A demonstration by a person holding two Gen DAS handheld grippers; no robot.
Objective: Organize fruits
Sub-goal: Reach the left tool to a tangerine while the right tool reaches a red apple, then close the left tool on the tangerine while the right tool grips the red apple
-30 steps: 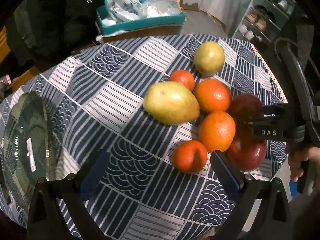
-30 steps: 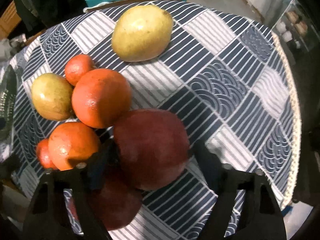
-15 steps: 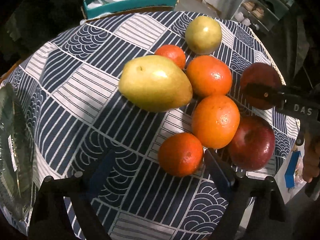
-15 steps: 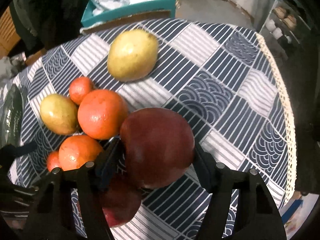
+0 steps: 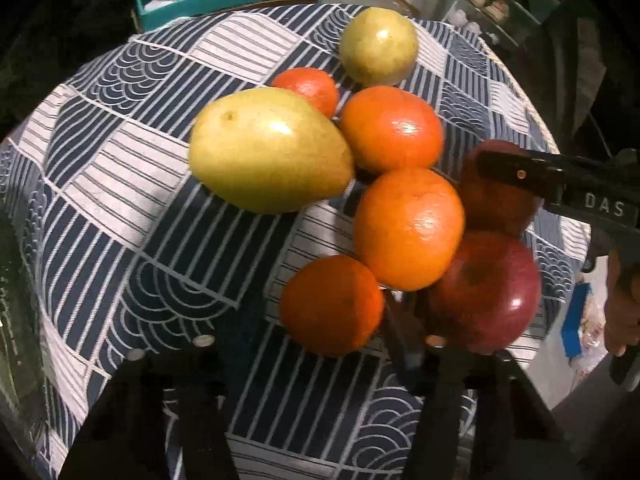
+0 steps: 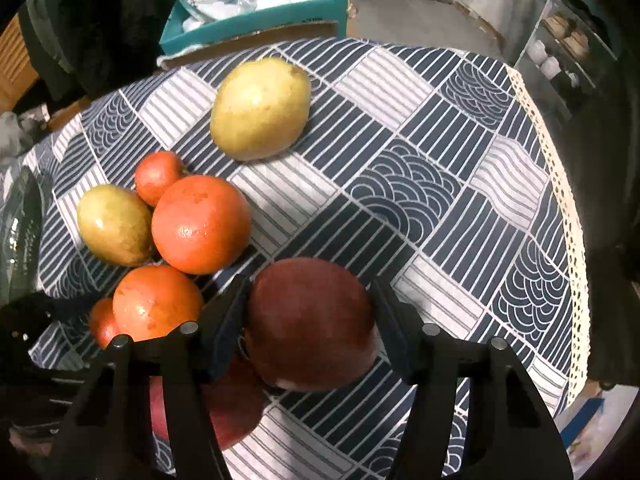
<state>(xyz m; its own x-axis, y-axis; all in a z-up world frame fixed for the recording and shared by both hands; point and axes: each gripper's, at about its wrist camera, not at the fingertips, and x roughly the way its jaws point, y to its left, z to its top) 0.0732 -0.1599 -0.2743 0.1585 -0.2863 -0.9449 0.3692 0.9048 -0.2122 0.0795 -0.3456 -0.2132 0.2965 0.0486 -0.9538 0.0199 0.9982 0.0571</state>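
Note:
My right gripper (image 6: pixel 310 316) is shut on a dark red apple (image 6: pixel 312 320) and holds it just above the cloth; it also shows in the left wrist view (image 5: pixel 500 196). A second red apple (image 5: pixel 486 292) lies below it. My left gripper (image 5: pixel 304 344) is open around a small orange (image 5: pixel 332 306), its fingers on either side. Two larger oranges (image 5: pixel 408 228) (image 5: pixel 390 128), a small orange (image 5: pixel 310 88), a big yellow-green mango (image 5: pixel 268 156) and a rounder yellow-green fruit (image 5: pixel 378 50) lie clustered on the patterned tablecloth (image 5: pixel 132 168).
A glass dish (image 5: pixel 16 320) sits at the table's left edge. A teal box (image 6: pixel 256 20) with plastic bags stands behind the table. The cloth's lace edge (image 6: pixel 560 184) marks the table's right rim. Shelves (image 6: pixel 568 52) stand at far right.
My left gripper has moved forward and right until its fingers flank the small orange. My right gripper has closed on the dark red apple and lifted it slightly away from the pile.

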